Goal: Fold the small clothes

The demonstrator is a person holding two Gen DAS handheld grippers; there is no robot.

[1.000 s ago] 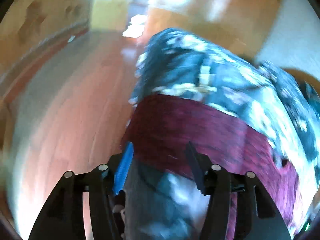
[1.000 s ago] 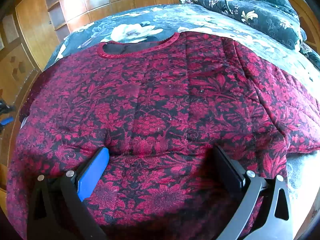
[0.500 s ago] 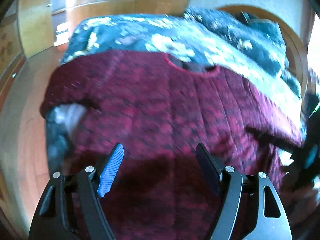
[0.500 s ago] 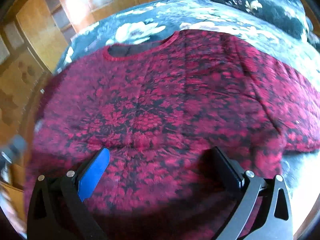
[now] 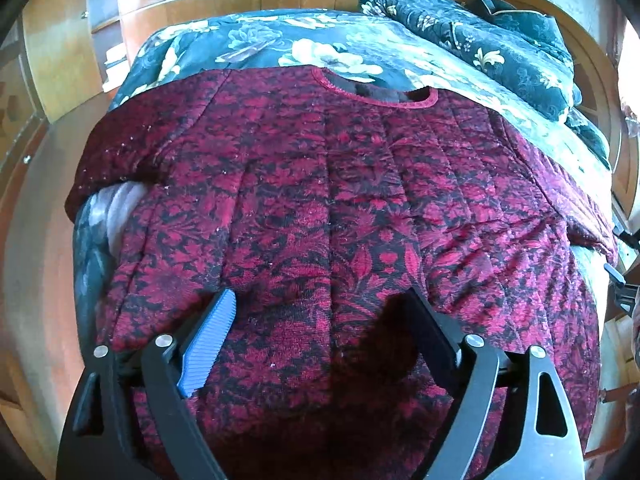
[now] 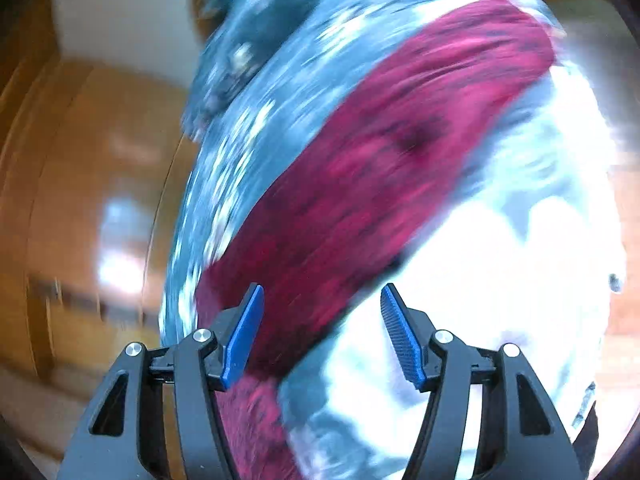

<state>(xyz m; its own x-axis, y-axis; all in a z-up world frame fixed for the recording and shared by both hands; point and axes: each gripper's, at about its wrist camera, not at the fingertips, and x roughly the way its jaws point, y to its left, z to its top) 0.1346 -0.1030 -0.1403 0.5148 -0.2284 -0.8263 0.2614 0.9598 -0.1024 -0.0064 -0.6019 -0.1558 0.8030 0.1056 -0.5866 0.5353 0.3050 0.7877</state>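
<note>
The left gripper (image 5: 320, 312) is spread wide, its two fingers well apart, one with a blue ribbed pad (image 5: 208, 344) and one dark. Nothing is held between them. Both fingers sit low over the lower part of one red top (image 5: 328, 208); whether they touch the cloth cannot be told.

The top is dark red with a black floral pattern and lies flat, spread open on one bed (image 5: 248, 44) covered in a dark blue-green sheet with pale flowers. Its round neckline (image 5: 376, 92) points away from the camera. The left sleeve hangs over the bed's edge; the right sleeve stretches out to the far right side. One dark floral quilt (image 5: 500, 52), bunched up, lies at the head of the bed beyond the neckline. Wooden cabinets (image 5: 60, 52) stand behind and to the left.

The right wrist view is heavily blurred. The right gripper (image 6: 320, 332) is also open, its two blue pads (image 6: 244, 336) clearly apart with nothing gripped. A red band, the top (image 6: 380, 168), runs diagonally from just behind the left pad up toward the upper right, across the pale, overexposed sheet (image 6: 500, 280). Contact between the fingers and the cloth cannot be judged here.
</note>
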